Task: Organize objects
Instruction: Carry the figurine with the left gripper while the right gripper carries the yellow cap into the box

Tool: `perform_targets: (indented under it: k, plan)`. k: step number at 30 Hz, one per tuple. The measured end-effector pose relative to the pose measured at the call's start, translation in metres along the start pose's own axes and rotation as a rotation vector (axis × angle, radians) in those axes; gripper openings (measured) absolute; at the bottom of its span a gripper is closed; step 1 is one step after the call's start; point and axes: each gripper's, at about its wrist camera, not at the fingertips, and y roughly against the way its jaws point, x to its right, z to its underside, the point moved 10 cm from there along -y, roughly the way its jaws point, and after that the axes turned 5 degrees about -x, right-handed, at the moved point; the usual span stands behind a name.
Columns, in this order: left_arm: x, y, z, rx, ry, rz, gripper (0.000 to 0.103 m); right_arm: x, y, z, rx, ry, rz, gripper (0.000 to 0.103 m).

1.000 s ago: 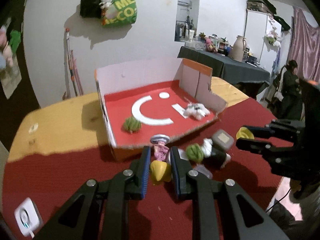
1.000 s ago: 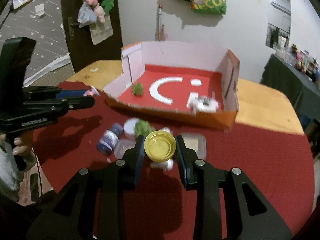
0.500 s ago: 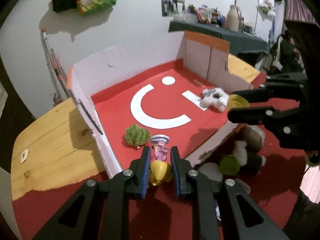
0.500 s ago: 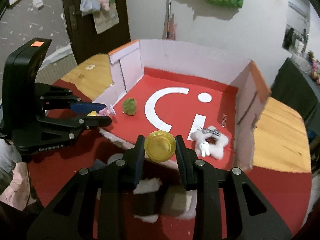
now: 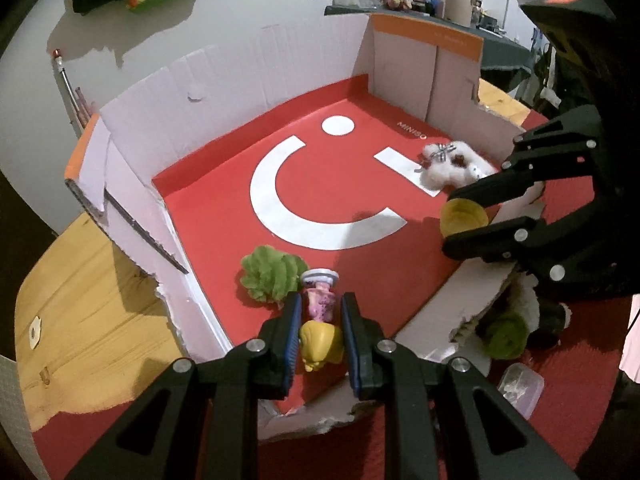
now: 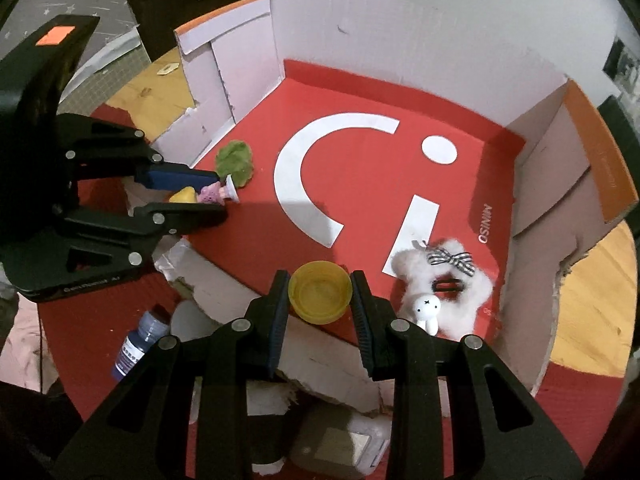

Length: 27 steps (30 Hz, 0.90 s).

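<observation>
A: Left gripper (image 5: pixel 320 334): fingers clamped on the small doll figure (image 5: pixel 320 320), over the box (image 5: pixel 240 92) floor, green pom-pom (image 5: pixel 270 278) at 11 o'clock.
B: Right gripper (image 6: pixel 320 300): we see fingers clamped on the yellow cap (image 6: pixel 320 297), above the box's near wall, fluffy white clip (image 6: pixel 446 292) at 3 o'clock.

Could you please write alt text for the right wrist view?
The right gripper holds a yellow cup over the red-floored cardboard box; the left gripper holds a small figurine beside a green tuft.
</observation>
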Motion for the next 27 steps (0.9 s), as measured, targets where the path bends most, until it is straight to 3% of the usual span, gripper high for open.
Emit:
perform_targets:
  k: [10,27]
  plan:
    - [0.0,0.0,0.0,-0.02,-0.03,0.003,0.021,0.007,-0.014,0.0,-0.072,0.004,0.008,0.029]
    - [0.0,-0.003,-0.003,-0.04,-0.04,0.011,0.024,0.01,-0.011,0.001,-0.075,0.008,0.02,0.029]
